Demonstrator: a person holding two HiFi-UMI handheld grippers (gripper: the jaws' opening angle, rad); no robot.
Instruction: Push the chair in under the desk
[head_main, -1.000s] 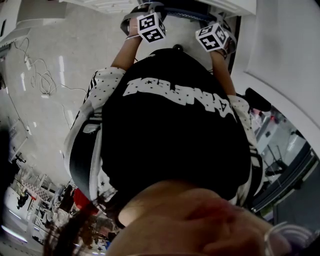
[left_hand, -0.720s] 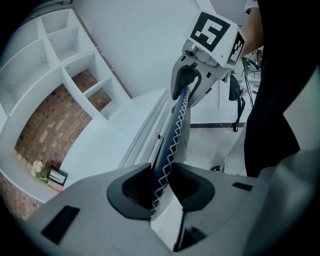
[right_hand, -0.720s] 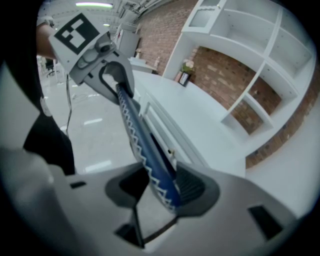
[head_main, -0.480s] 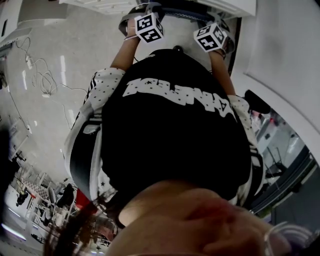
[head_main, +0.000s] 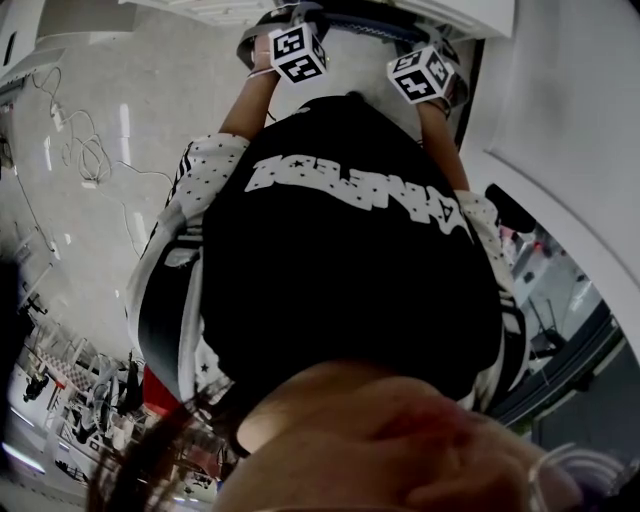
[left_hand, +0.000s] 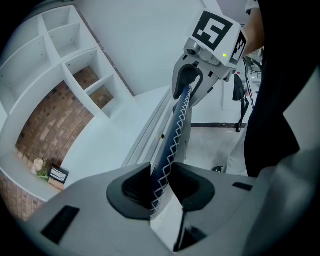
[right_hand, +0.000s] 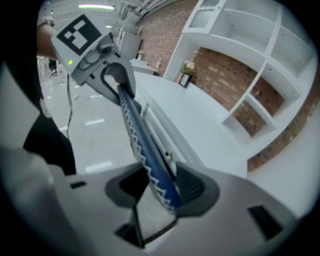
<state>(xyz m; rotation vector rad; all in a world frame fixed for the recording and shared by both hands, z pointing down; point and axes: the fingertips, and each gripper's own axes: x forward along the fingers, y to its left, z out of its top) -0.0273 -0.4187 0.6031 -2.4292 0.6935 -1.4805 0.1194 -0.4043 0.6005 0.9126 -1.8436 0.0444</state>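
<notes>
left gripper (left_hand: 160, 186) pinches chair back (left_hand: 179, 125) | right gripper (right_hand: 157, 187) pinches it too | danger: a crooked push could bump desk (right_hand: 200, 120) edge, or jaws slip off

An office or study-room display, by the look of it.
Smooth white desk (right_hand: 200, 115) under white open cubby shelving (right_hand: 235, 45) on a red brick wall (right_hand: 220, 67), polished pale floor (head_main: 160, 110).

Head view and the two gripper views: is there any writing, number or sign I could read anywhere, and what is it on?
Nothing here can be read.
Shirt: white block lettering, upside down and too blurred to read.
Marker cubes: black-and-white square patterns, not words.
Framed card on the desk: too small to read.
</notes>
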